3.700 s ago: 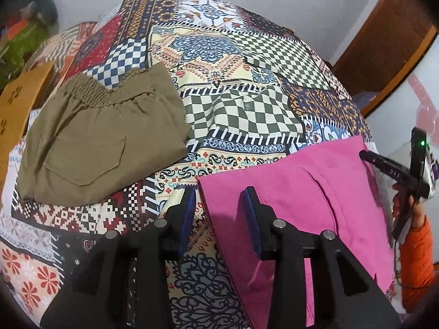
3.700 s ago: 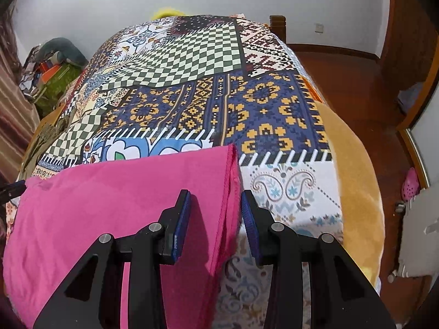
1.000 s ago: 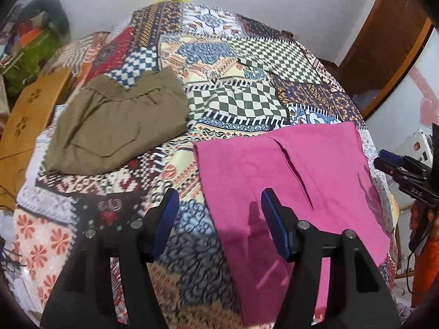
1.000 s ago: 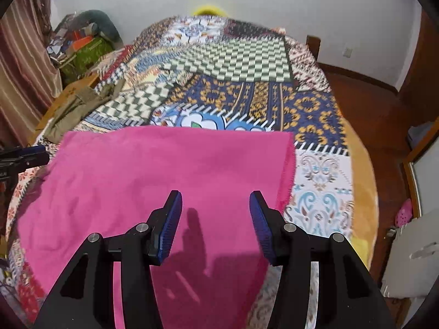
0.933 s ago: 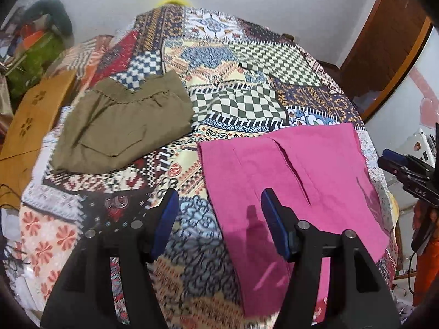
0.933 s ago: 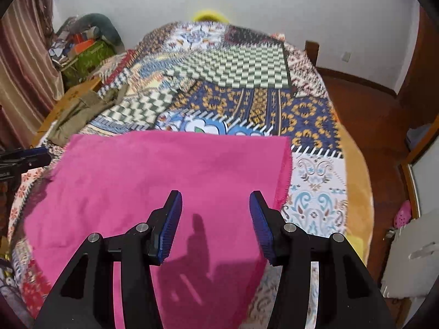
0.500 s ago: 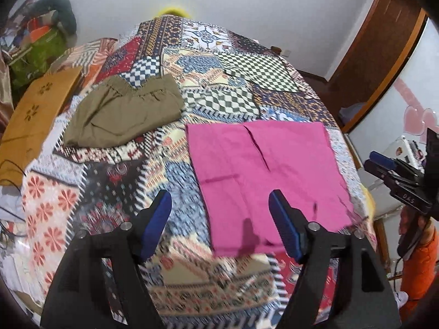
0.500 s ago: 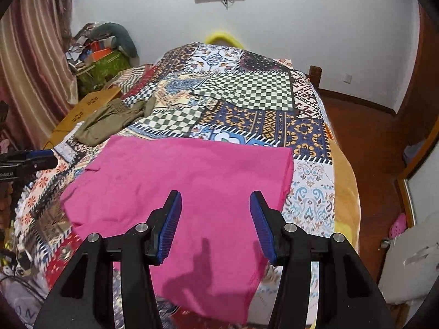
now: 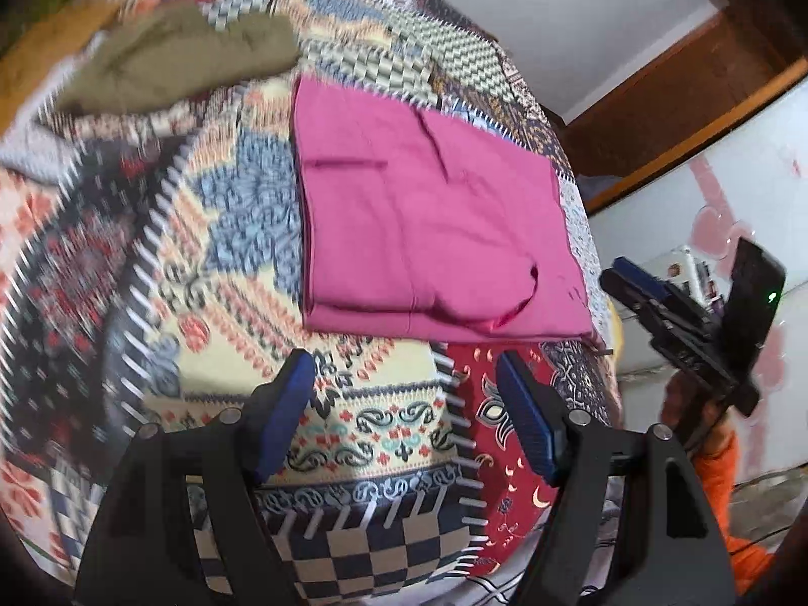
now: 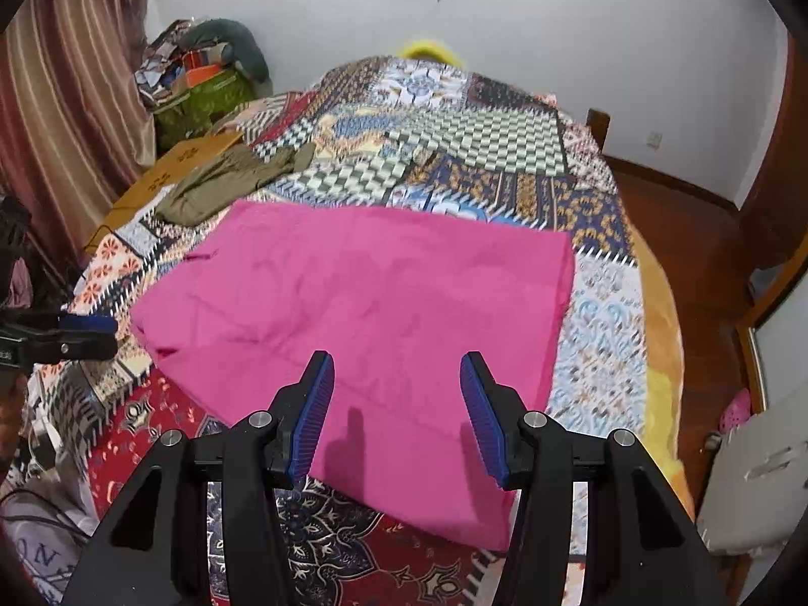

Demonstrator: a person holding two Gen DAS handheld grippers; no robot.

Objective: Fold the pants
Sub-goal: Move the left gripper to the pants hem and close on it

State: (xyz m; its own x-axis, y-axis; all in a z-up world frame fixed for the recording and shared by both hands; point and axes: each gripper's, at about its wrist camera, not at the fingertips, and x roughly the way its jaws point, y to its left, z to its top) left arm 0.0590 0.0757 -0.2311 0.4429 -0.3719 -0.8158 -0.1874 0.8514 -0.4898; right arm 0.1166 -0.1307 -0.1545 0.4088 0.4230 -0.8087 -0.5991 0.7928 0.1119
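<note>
The pink pants [image 10: 363, 313] are shown folded into a flat rectangle near the foot of the bed [image 10: 596, 353], with a loose flap bulging at the near edge [image 9: 510, 298]. The left tool [image 9: 404, 404] is held clear of the cloth, jaws apart and empty; the right tool [image 10: 396, 404] is likewise spread and empty above the pants. Were that flap caught by a jaw, the layers could be dragged askew; a pinch of the top layer alone could undo the fold. The bed is covered by a patchwork quilt [image 10: 485, 136]; olive pants [image 10: 227, 182] lie far left. A white wall [image 10: 555, 25], a curtain [image 10: 60, 101] and a wooden floor [image 10: 697, 232] are visible.
</note>
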